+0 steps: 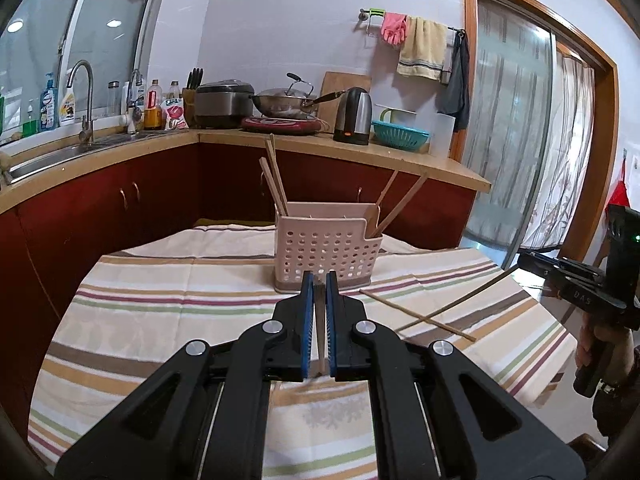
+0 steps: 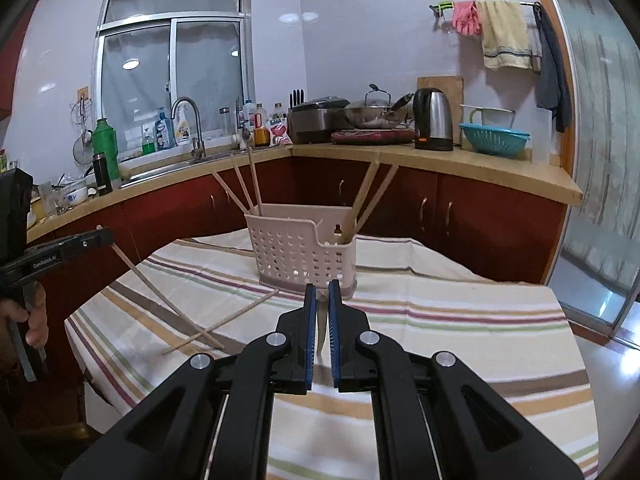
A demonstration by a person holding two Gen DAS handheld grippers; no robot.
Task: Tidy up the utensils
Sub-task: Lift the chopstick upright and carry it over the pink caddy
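Chopsticks [image 1: 418,316], thin wooden sticks, cross on striped cloth [image 1: 180,280].

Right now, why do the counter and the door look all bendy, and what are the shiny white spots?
Left wrist view: the fisheye lens bows the counter and door frame; ceiling lamps glare on the window. Right wrist view: same bending of the counter, a lamp reflection in the window.

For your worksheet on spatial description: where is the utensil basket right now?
In both wrist views the basket stands centre on the striped tablecloth, just beyond each gripper's fingertips.
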